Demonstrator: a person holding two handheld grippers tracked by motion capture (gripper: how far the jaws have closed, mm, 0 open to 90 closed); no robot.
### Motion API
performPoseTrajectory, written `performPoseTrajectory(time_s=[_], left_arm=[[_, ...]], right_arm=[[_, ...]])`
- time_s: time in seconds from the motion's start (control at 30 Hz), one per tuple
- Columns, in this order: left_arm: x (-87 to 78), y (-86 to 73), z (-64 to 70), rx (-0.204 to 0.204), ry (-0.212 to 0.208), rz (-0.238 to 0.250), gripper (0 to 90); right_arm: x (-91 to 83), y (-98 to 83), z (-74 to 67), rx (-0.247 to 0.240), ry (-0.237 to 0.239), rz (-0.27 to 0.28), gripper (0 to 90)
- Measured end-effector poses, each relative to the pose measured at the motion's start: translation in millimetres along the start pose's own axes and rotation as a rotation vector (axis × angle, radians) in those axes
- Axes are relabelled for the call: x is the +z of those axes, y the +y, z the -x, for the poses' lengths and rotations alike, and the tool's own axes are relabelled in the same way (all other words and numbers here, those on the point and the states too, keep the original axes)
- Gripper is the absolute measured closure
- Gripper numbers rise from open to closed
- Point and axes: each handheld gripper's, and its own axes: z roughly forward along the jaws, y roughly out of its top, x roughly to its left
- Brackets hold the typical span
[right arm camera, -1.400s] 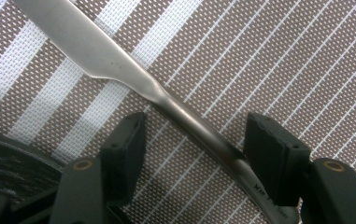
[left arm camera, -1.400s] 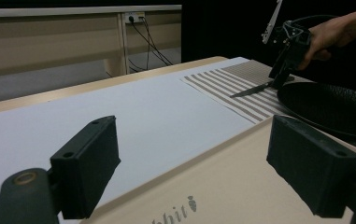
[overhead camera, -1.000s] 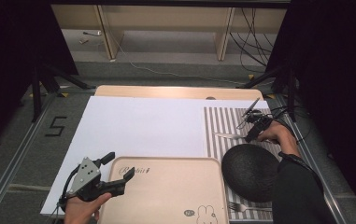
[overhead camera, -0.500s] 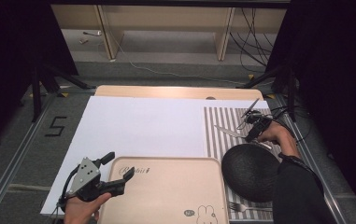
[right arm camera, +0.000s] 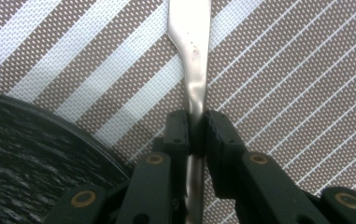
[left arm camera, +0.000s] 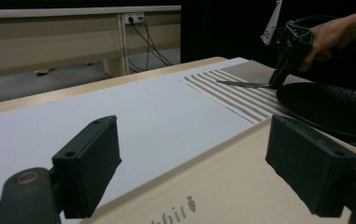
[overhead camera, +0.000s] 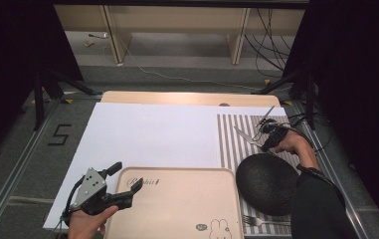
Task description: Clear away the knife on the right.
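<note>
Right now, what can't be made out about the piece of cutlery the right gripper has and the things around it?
- Knife: the right gripper view's top edge cuts off its far end; the right gripper, jaws just closed on it, covers its handle.
- Black plate: in the high view the person's sleeve hides its right rim.
- Fork: small, handle under that sleeve.
- Tray: its near side is cut by the bottom edge.
</note>
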Motion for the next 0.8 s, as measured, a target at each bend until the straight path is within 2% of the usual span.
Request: performPoseTrajectory(time_s=[0.03,0.07,0.2,0.43,0.53,0.6,0.8], left_arm=[[0.1,0.1,-0.1,-0.001,0.001,0.000,17.0],[0.2,0.1,-0.1,-0.001,0.001,0.000,17.0],[0.6,0.2,0.1,0.000,0.002,-0.001,17.0],[0.4,0.0,-0.1,-0.001,0.003,-0.001,16.9],[0.1,0.1,-0.5,-0.001,0.005,0.000,16.9],[0.1,0.0,-0.4,0.000,0.004,0.001,16.9],[0.3,0.1,-0.1,0.001,0.006,0.002,17.0]], right_arm=[[-0.3,0.0,-0.7,-0.005,-0.012,0.002,79.8],[-1.6,0.6,-1.0,-0.023,-0.043,0.008,79.8],[-6.1,1.3,-0.3,-0.028,-0.061,0.038,79.9],[-21.3,4.7,3.9,-0.052,-0.164,0.082,80.3],[-26.3,5.5,4.8,-0.053,-0.184,0.094,80.4],[-34.7,7.2,5.1,-0.061,-0.203,0.121,80.4],[-52.5,10.5,1.6,-0.077,-0.204,0.177,80.4]])
